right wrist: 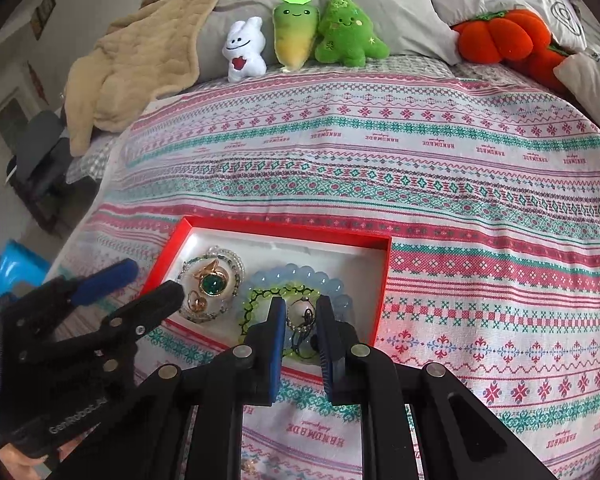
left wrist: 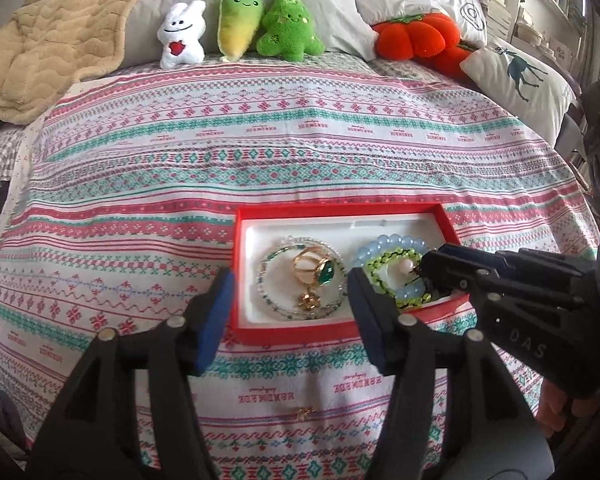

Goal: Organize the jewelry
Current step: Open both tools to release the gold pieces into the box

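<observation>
The red jewelry box (left wrist: 244, 280) sits open on the patterned bedspread (left wrist: 300, 140), holding a clear beaded bracelet (left wrist: 269, 258) with a green-stone ring (left wrist: 325, 272) at its left, and a blue bead bracelet (left wrist: 392, 240) around a green one (left wrist: 374, 268) at its right. The left gripper (left wrist: 290, 304) hangs with fingers apart and empty at the box's 6 o'clock edge. The right gripper (right wrist: 300, 320) has its fingers nearly closed around a pearl piece with a dark dangling chain (right wrist: 302, 320); whether they pinch it I cannot tell. The chain could snag the green beads and drag them out. A small gold piece (left wrist: 304, 413) lies on the bedspread at 6 o'clock, easily overlooked.
</observation>
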`<state>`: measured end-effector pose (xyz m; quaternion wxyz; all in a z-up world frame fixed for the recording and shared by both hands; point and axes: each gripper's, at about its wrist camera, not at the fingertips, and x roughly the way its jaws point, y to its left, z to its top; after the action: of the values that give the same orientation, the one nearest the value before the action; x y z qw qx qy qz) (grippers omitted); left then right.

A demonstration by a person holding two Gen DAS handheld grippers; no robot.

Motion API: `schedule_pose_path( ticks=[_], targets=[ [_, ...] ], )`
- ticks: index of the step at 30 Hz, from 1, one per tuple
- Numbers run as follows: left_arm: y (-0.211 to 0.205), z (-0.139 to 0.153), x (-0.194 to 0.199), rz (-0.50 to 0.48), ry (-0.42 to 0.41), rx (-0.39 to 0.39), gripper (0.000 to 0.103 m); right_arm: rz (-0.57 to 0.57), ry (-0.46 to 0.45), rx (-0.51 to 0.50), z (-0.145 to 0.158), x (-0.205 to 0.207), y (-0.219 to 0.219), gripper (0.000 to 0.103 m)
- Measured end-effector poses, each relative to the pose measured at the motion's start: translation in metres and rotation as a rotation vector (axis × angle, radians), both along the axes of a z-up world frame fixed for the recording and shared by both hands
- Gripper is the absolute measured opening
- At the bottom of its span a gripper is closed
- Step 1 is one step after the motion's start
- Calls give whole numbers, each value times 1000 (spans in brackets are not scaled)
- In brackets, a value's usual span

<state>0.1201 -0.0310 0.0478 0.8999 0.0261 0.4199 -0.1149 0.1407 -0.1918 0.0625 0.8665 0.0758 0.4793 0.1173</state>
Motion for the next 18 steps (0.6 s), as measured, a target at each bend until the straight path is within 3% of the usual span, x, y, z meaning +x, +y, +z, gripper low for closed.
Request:
schedule_pose_path(
  ticks=[3, 5, 7, 12, 18],
  targets=[
    [8, 0, -4, 23, 14, 18, 72, -15, -8, -27, 1, -3, 2, 19],
    [14, -1, -7, 39, 26, 28, 77, -26, -16, -35, 3, -5, 1, 29],
    [19, -1, -12, 50, 35, 34, 79, -35, -28, -39, 6, -8, 1, 72],
    [32, -2, -23, 73, 61, 35, 81, -33, -80, -40, 19, -18, 2, 74],
    [43, -4, -36, 90, 95, 26, 87, -22, -108, -61, 29, -35, 4, 91]
  ],
)
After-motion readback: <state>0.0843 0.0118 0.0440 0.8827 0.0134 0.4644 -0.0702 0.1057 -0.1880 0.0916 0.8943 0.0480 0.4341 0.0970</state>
